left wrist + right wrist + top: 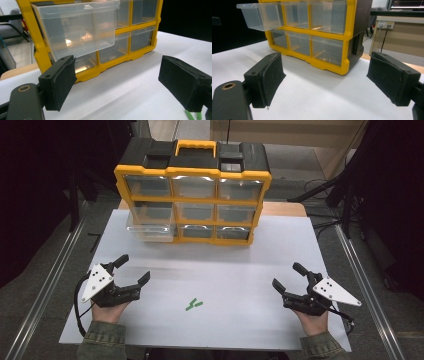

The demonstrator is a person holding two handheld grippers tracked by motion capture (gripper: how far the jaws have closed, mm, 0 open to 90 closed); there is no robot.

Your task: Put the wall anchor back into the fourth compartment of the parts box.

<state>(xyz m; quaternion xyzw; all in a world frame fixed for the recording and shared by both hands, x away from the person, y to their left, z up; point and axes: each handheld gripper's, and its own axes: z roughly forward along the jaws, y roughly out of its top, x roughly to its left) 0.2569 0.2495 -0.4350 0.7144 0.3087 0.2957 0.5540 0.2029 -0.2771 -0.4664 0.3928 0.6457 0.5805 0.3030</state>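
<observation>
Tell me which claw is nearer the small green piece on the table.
Left. The left claw sits just up-left of the green piece; the right claw is farther off on its other side.

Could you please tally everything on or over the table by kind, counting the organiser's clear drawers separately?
Yellow and black drawer organiser: 1
Clear drawers: 9, the pulled-out drawer among them
Green pieces: 2
Grippers: 2, the left gripper and the right gripper, both open
Total: 14
</observation>
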